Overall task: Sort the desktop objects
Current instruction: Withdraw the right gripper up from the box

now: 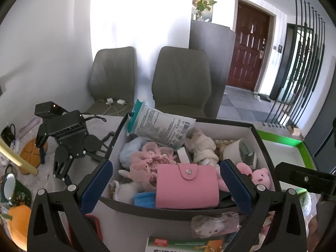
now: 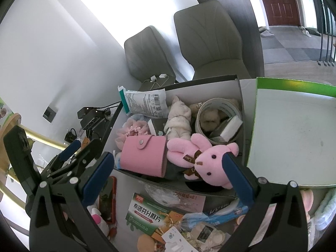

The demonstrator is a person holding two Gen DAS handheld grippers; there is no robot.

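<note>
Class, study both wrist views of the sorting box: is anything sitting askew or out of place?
Yes. The white printed packet leans over the back left corner of the box, sticking out past the rim instead of lying inside. The pink plush bear sprawls on top of the pile at the front, its head at the near rim. Otherwise just heaped, nothing spilled.

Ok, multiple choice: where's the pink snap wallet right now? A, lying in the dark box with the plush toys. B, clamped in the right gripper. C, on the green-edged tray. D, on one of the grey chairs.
A: the pink wallet lies inside the dark box beside the pink plush bunny, with the open right gripper holding nothing.
</note>
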